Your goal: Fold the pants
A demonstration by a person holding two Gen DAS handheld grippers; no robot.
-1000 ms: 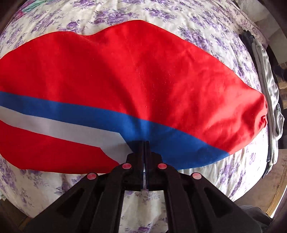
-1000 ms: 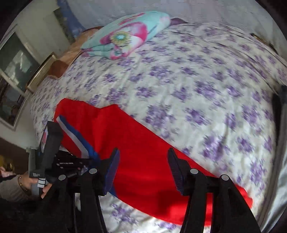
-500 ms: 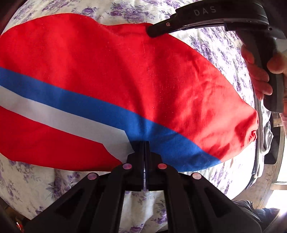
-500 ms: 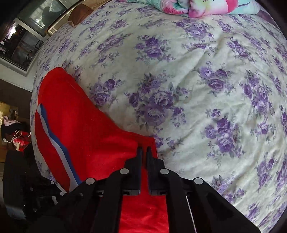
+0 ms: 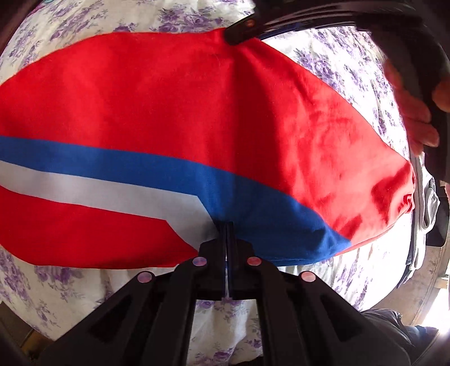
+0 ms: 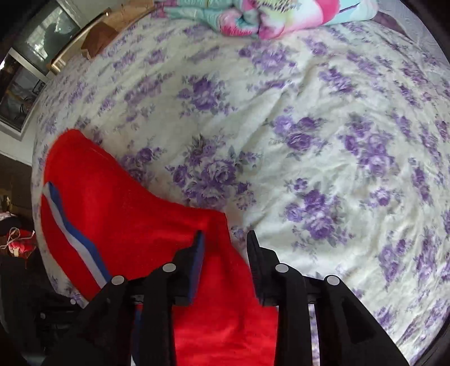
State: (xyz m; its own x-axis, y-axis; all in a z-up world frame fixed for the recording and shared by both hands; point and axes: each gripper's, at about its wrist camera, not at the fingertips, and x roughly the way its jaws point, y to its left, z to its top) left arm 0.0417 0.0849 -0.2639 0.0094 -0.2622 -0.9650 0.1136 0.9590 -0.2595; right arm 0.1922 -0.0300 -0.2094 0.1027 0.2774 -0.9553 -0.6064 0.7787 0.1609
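Pants [image 5: 174, 107] lie flat on bed [image 6: 323, 146]; left gripper [image 5: 226, 225] is clamped on near hem. Right gripper [image 6: 225, 239] jaws are opening astride far edge, apparently gripping nothing; seat cloth deep, close, lift both evenly.

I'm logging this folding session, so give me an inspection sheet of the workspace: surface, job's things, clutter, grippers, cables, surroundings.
Surface: bed with purple-flowered sheet, lightly wrinkled.
Job's things: red pants with blue and white stripe, spread flat across the near part of the bed.
Clutter: bright floral pillow at the far end; grey garment hanging at the bed's edge.
Grippers: left gripper shut on the pants' near edge at the stripe; right gripper at the far edge, its jaws opening, red cloth between them but not pinched.
Cables: nothing seen.
Surroundings: window and wooden headboard beyond the bed.
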